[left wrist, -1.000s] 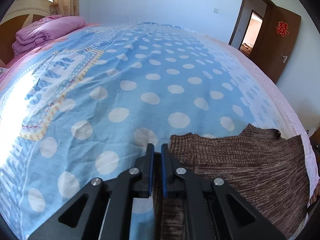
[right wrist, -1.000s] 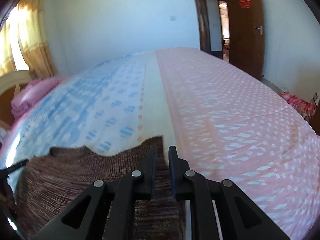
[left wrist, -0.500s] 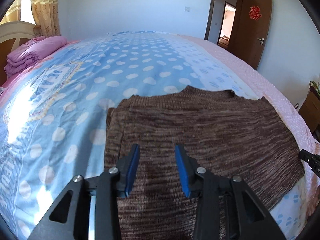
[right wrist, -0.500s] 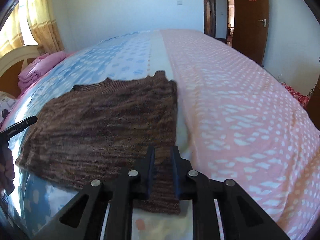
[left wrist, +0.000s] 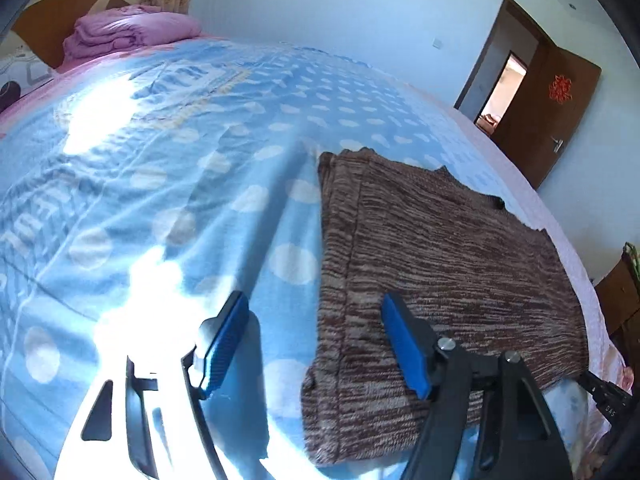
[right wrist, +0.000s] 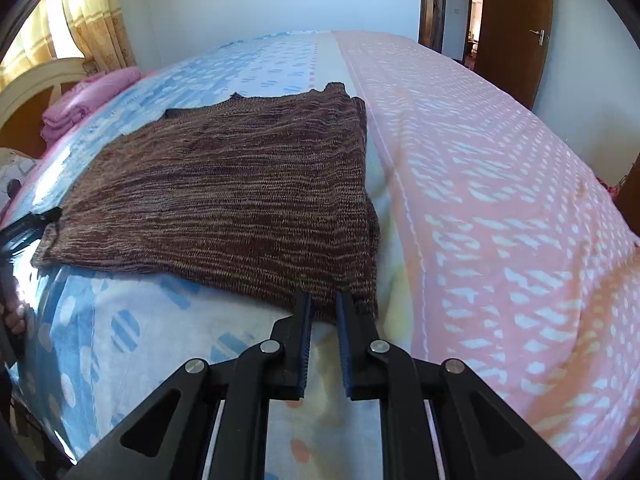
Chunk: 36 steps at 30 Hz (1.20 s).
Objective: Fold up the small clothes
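A brown knitted sweater [left wrist: 440,264] lies flat on the bed, folded into a rectangle; it also shows in the right wrist view [right wrist: 240,192]. My left gripper [left wrist: 316,300] is wide open and empty above the sweater's near left corner. My right gripper [right wrist: 323,300] is slightly open, its tips at the sweater's near right corner, holding nothing. The left gripper's tip [right wrist: 32,224] shows at the sweater's left edge in the right wrist view.
The bed has a blue polka-dot cover [left wrist: 160,200] and a pink patterned part [right wrist: 480,180]. A folded pink quilt [left wrist: 128,28] lies by the headboard. A brown door [left wrist: 552,120] stands open at the far wall.
Both grippers let go of the sweater and pulled back toward its near edge. The left gripper opened wide and swung left; the right gripper opened slightly.
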Each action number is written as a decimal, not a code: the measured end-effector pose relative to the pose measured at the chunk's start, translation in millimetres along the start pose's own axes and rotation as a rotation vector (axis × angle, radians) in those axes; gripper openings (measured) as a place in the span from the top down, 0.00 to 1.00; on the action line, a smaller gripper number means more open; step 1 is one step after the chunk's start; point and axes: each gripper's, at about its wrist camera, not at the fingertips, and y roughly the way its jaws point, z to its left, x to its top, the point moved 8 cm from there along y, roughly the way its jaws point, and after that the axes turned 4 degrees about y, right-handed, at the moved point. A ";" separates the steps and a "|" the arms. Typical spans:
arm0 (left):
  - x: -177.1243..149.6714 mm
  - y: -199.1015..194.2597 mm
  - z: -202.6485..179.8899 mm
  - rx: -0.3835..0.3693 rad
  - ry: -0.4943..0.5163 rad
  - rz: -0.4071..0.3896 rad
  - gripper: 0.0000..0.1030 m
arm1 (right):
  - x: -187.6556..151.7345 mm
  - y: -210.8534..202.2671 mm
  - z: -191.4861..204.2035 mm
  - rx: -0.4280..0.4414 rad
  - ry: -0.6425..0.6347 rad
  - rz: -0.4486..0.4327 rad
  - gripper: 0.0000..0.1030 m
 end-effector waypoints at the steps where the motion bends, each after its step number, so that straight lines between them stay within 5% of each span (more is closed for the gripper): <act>1: -0.6 -5.2 3.7 0.022 0.004 -0.012 0.30 | 4.0 -5.6 9.2 0.020 -0.010 -0.023 0.89; 7: -10.1 -10.6 9.8 -0.059 -0.074 0.017 0.30 | 43.7 -12.7 111.5 0.195 -0.124 -0.118 0.89; 13: -22.2 -24.9 -11.6 -0.085 -0.049 0.011 0.30 | 30.8 33.5 184.8 0.289 -0.162 -0.039 0.89; 16: -35.2 -22.2 -21.1 -0.092 -0.013 0.042 0.30 | 18.4 44.5 184.8 0.300 -0.132 -0.043 0.89; 20: -34.8 -19.7 -32.4 -0.117 0.013 0.022 0.18 | 17.3 43.1 181.0 0.337 -0.125 -0.030 0.89; 25: -9.0 0.8 -36.7 -0.251 -0.124 0.027 0.18 | 15.8 43.1 176.5 0.367 -0.091 -0.036 0.89; 29: 7.1 19.2 -36.7 -0.283 -0.216 0.038 0.19 | 14.0 42.0 176.0 0.379 -0.082 -0.038 0.89; 33: 3.0 20.2 -48.9 -0.281 -0.202 0.042 0.38 | 12.3 39.6 172.4 0.394 -0.071 -0.038 0.89; 36: -2.4 18.1 -42.8 -0.225 -0.188 0.016 0.62 | 17.1 37.1 172.1 0.404 -0.063 -0.009 0.89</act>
